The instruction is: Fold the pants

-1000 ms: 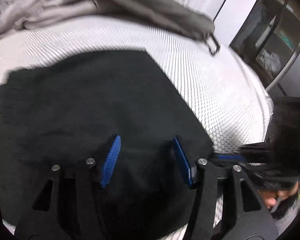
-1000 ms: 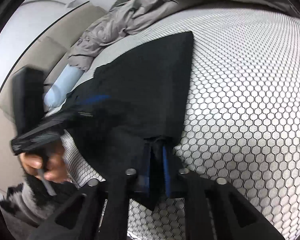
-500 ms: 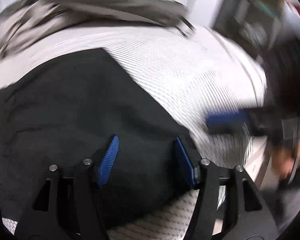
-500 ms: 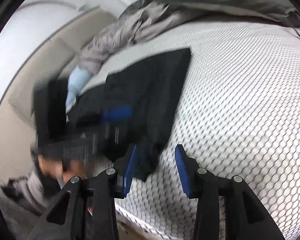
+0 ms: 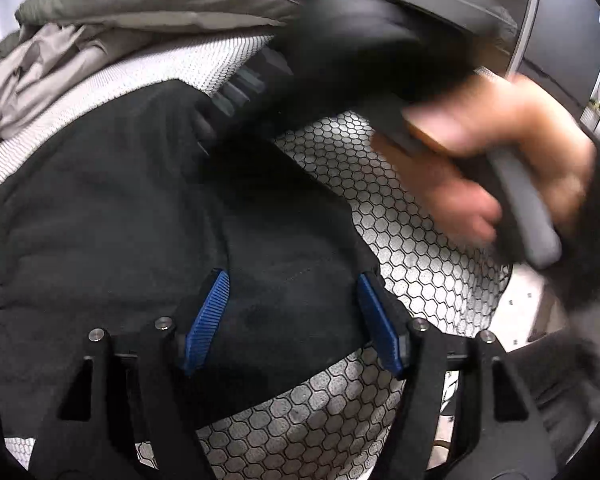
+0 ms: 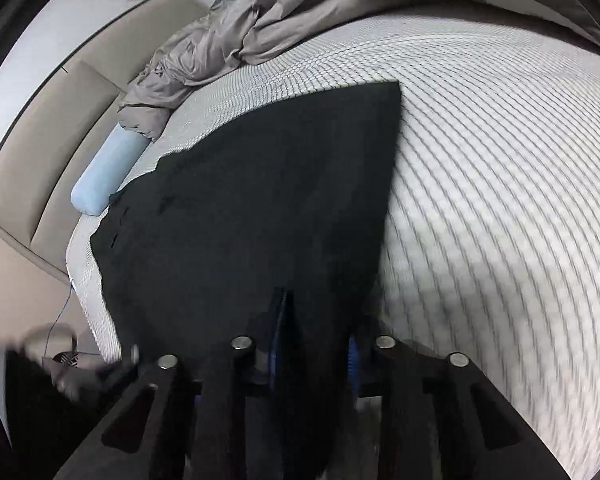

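Since a second ago the right gripper [image 6: 312, 344] has let go of the corner of the pants [image 6: 260, 200], swung across in front of the left camera, and now has dark cloth between its narrow, closing jaws; whether the pads press on it I cannot tell. The left gripper [image 5: 292, 320] has its jaws wider than before and opening, blue pads either side of the cloth without pinching it. The black pants lie flat on the white honeycomb mattress [image 6: 500, 200], near its front edge. A hand [image 5: 500, 168] holds the right gripper's handle, blurred. Crumpled grey bedding [image 6: 236, 40] and a light blue roll [image 6: 108, 176] lie beyond.
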Available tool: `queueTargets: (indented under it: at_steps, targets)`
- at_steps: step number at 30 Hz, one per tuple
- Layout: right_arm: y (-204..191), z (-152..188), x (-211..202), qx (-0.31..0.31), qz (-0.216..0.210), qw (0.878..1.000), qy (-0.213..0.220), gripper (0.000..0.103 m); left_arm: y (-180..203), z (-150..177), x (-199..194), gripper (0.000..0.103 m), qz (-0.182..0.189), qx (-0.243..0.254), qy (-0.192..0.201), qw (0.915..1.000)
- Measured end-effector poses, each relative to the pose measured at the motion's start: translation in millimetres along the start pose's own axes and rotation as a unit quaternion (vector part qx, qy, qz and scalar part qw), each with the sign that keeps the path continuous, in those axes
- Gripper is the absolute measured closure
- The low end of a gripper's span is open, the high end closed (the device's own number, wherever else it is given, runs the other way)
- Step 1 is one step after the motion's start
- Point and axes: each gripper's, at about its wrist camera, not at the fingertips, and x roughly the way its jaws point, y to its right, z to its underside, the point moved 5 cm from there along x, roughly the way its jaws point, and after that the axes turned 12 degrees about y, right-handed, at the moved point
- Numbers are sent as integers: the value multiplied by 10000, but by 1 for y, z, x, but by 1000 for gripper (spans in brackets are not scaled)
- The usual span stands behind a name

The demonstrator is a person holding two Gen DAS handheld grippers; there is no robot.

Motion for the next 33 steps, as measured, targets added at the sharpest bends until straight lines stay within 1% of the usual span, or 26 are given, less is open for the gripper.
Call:
queueTargets:
  at_steps: [2, 5, 6, 8, 9, 12, 14, 16, 17, 19, 20, 22, 23, 24, 25, 26, 28, 30, 31, 33]
  targets:
    - [14, -30, 20, 226, -74, 9997, -37, 80, -4, -2, 1, 40, 91, -69, -33, 9999]
    - [37, -73, 47, 571, 40, 9983, 90, 80, -8, -2, 2, 40, 122, -48, -47, 9999]
    - [45, -87, 56, 685, 142, 9974, 179, 80, -9, -2, 2, 40, 106, -13, -41, 9999]
    - [54, -103, 67, 720, 330, 9966, 229, 80, -11, -2, 2, 40, 120, 3, -45, 9999]
    - [50, -112, 73, 701, 415, 9963, 274, 80, -11, -1, 0, 38, 163, 9, -45, 9999]
    - [43, -115, 60, 712, 520, 9953, 399, 78, -13, -4, -4, 37, 353, -26, -49, 9994]
    - [41, -97, 33, 815, 457, 9948, 398, 72, -22, -8, -13, 37, 399, -121, -8, 9991]
    - [41, -70, 4, 811, 489, 9947, 402, 71, -36, -12, -27, 37, 331, -308, 108, 9989]
    - [39, -47, -12, 874, 481, 9942, 412, 69, -50, -17, -34, 37, 261, -435, 219, 9985]
    - [36, -4, -35, 1097, 354, 9927, 356, 69, -75, -22, -57, 35, 56, -724, 482, 9962]
    - [35, 8, -38, 1195, 305, 9917, 377, 69, -89, -24, -64, 33, -54, -860, 578, 9946]
    - [32, 30, -40, 1336, 169, 9899, 436, 69, -130, -24, -83, 31, -399, -1277, 808, 9877]
    - [27, 36, -39, 1339, 136, 9896, 517, 69, -146, -24, -88, 31, -547, -1423, 868, 9845]
    - [22, 36, -36, 1275, 163, 9901, 561, 72, -168, -21, -95, 31, -761, -1605, 923, 9798]
    - [20, 33, -36, 1238, 138, 9902, 638, 81, -180, -19, -97, 31, -882, -1714, 940, 9767]
    - [16, 27, -33, 1162, 153, 9904, 729, 86, -201, -13, -101, 31, -1070, -1881, 940, 9718]
    - [9, 16, -33, 850, 392, 9914, 913, 87, -237, -5, -104, 31, -1387, -2127, 906, 9630]
    - [4, 14, -32, 423, 812, 9924, 824, 86, -259, 6, -107, 31, -1650, -2280, 848, 9558]
    - [2, 14, -33, 342, 937, 9918, 796, 83, -266, 10, -109, 31, -1734, -2300, 828, 9540]
    - [-2, 18, -48, 155, 1068, 9900, 910, 83, -269, 9, -114, 31, -1862, -2090, 871, 9561]
